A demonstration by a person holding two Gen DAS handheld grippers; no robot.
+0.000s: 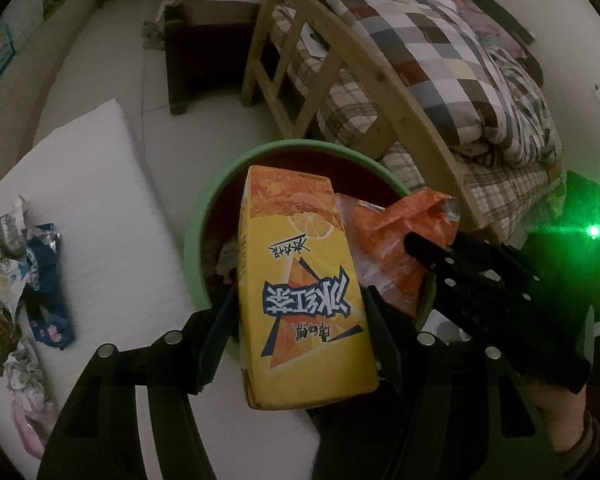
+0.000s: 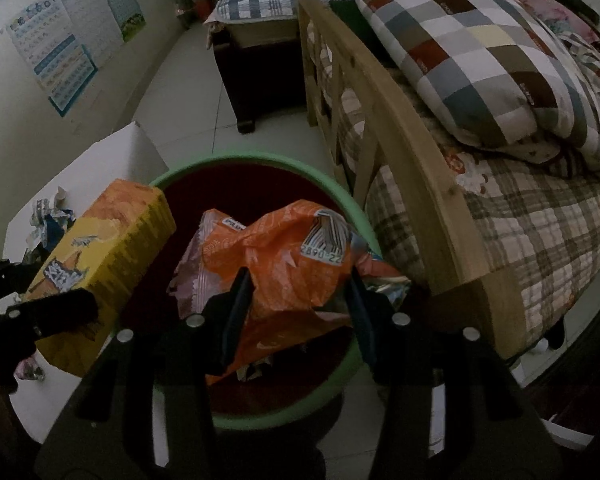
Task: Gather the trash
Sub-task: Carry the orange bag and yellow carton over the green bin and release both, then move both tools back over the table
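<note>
White slab (image 1: pixel 96 200): foam-like, flat, matte, rectangular; lies on the pale floor at far left.
Wrappers (image 1: pixel 24 280): crumpled foil and printed plastic scraps, blue, white and brown, heaped loosely on the slab's left edge, well apart from the bin.
Wall chart (image 2: pixel 72 36): glossy printed sheet, blue-bordered, flat against the wall at upper left of the right wrist view.
Left gripper (image 1: pixel 300 332): black, matte, two flat fingers clamped on the sides of the carton, one pad on each narrow face.
Carton (image 1: pixel 300 288): yellow-and-orange drink box, smooth coated card, rectangular with sharp folded edges; held tilted, its far end over the bin mouth.
Bin (image 1: pixel 204 216): round, pale green plastic rim, dark red lining; crumpled scraps lie at the bottom.
Right gripper (image 2: pixel 296 312): black fingers closed on the snack bag, film bunched between the pads.
Snack bag (image 2: pixel 284 272): orange crinkled plastic, silver foil inside, barcode panel uppermost; creased and torn-open, hanging above the bin's opening, just beside the carton.
Bed frame (image 2: pixel 400 152): pale bare wood, curved top rail, crossed slats; stands just right of the bin.
Quilt (image 2: pixel 480 64): soft, puffy patchwork checks in grey, brown and cream, piled on a plaid mattress cover.
</note>
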